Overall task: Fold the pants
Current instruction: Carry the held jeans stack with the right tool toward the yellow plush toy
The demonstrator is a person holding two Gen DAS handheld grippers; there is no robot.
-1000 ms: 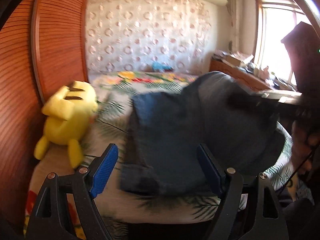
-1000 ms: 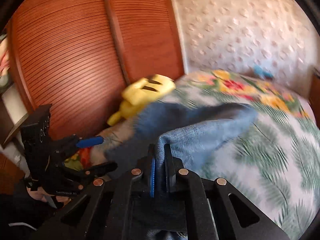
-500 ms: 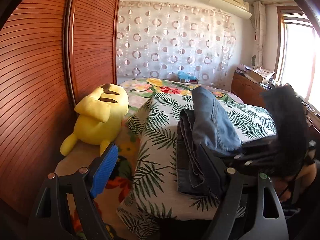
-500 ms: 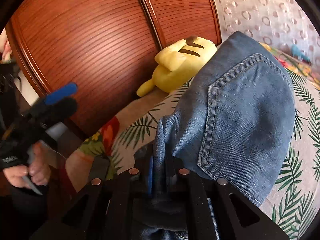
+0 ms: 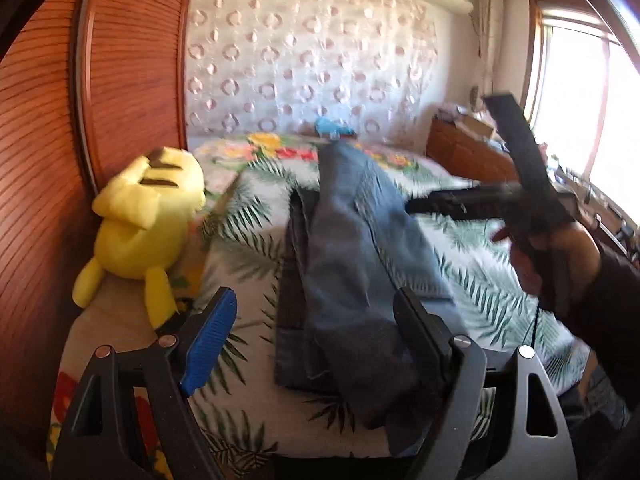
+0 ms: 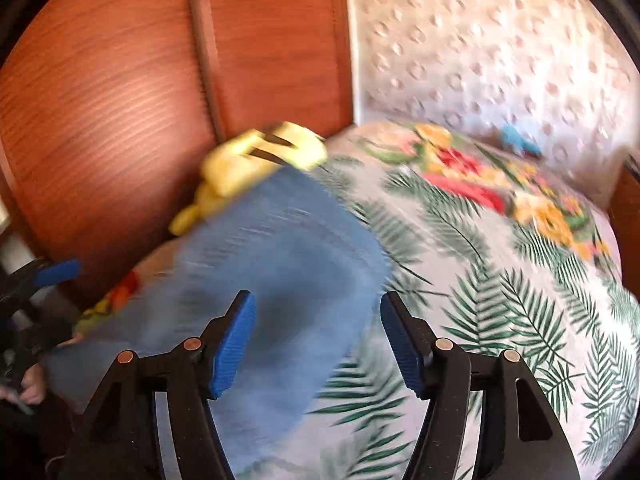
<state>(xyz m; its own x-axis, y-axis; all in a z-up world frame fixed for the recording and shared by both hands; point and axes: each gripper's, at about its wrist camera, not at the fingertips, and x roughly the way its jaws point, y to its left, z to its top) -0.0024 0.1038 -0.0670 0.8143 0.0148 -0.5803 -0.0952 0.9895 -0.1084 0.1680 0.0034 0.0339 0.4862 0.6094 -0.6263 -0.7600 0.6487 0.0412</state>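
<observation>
I note blue denim pants (image 5: 352,248), darker along the folded edge. The bedspread (image 6: 500,280) shows green palm fronds on white, plus red and yellow flowers. The plush toy (image 5: 148,216) is yellow with dark stripes, possibly brown. Finger pads (image 6: 234,340) are blue.

Right gripper (image 6: 318,340): jaws spread wide, nothing between the blue pads (image 6: 234,344). Blue jeans (image 6: 280,280), motion-blurred, lie on the palm-leaf bedspread (image 6: 500,300) just beyond them. Yellow plush toy (image 6: 256,164) sits at the jeans' far edge, against the wooden wardrobe door (image 6: 120,100). Left gripper (image 6: 36,284) is partly visible at far left.
</observation>
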